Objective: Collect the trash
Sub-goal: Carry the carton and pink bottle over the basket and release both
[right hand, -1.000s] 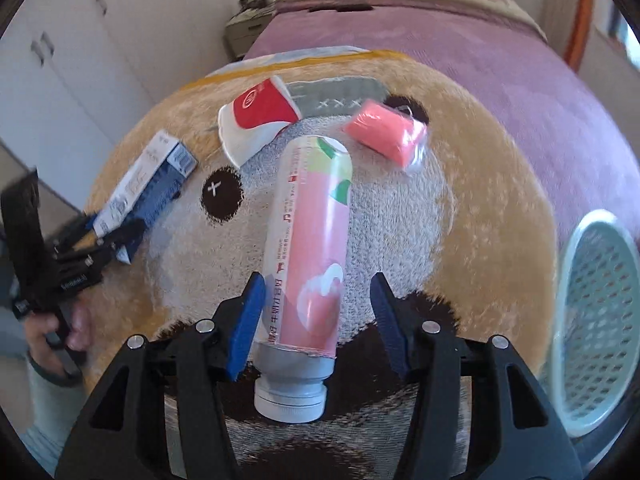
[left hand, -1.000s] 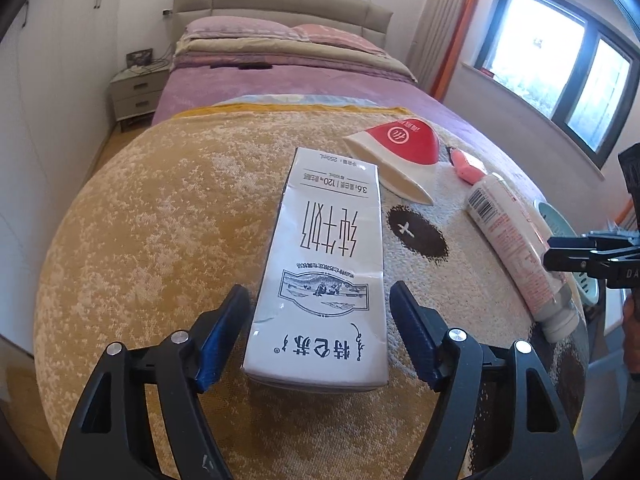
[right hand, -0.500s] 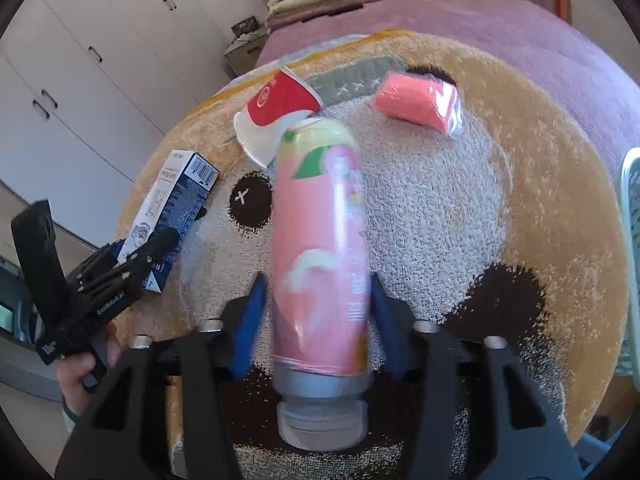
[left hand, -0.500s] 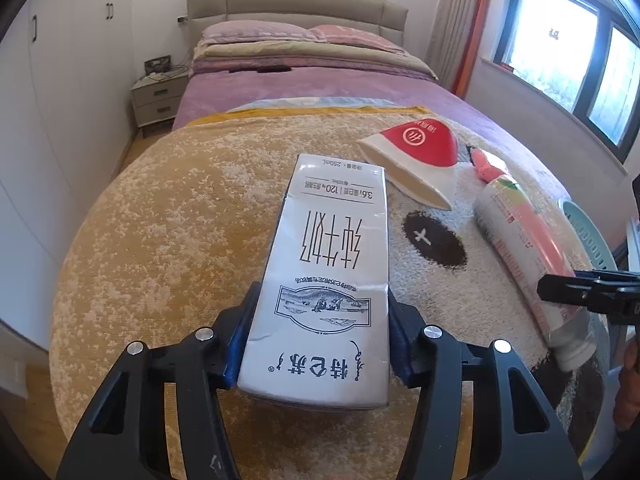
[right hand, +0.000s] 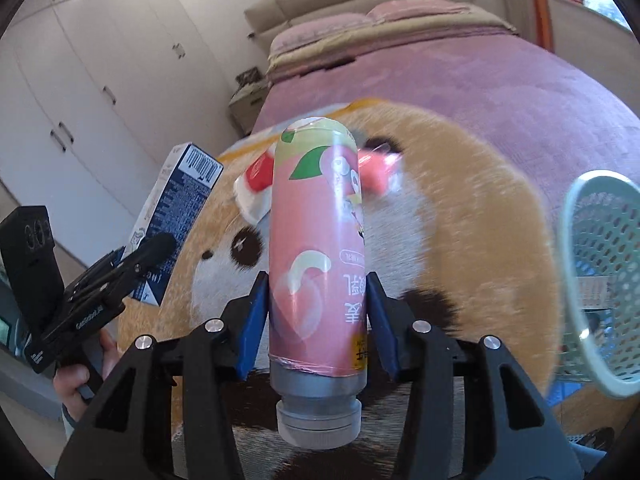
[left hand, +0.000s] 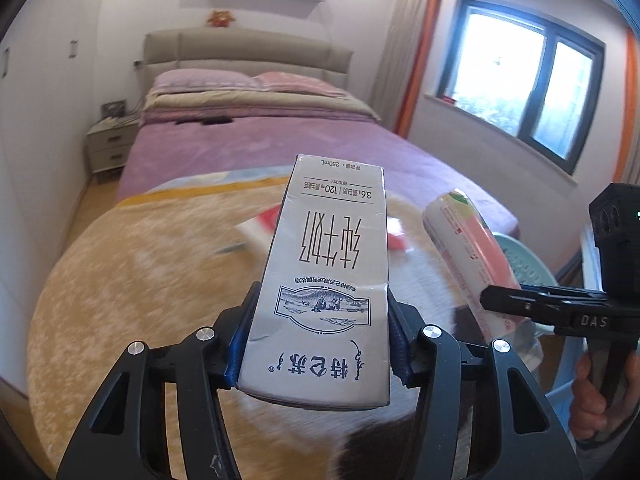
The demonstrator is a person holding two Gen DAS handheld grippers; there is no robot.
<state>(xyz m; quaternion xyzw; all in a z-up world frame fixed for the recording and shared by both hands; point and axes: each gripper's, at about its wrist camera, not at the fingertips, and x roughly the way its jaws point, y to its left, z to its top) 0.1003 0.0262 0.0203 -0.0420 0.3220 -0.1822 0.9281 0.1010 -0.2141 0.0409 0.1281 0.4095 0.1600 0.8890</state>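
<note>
Left hand-held gripper [left hand: 318, 332] grips milk carton [left hand: 324, 280], right [right hand: 316, 320] a pink bottle [right hand: 318, 264], above blurred, seemingly bear-patterned blanket [left hand: 132, 264].

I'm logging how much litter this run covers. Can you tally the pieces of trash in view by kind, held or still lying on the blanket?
Milk carton, held in the left gripper: 1
Pink drink bottle, held in the right gripper: 1
Red and white paper cup on the blanket: 1
Pink wrapped packet on the blanket: 1
Total: 4

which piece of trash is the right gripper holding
The pink bottle, clamped in the right gripper; the milk carton is in the left gripper.
</note>
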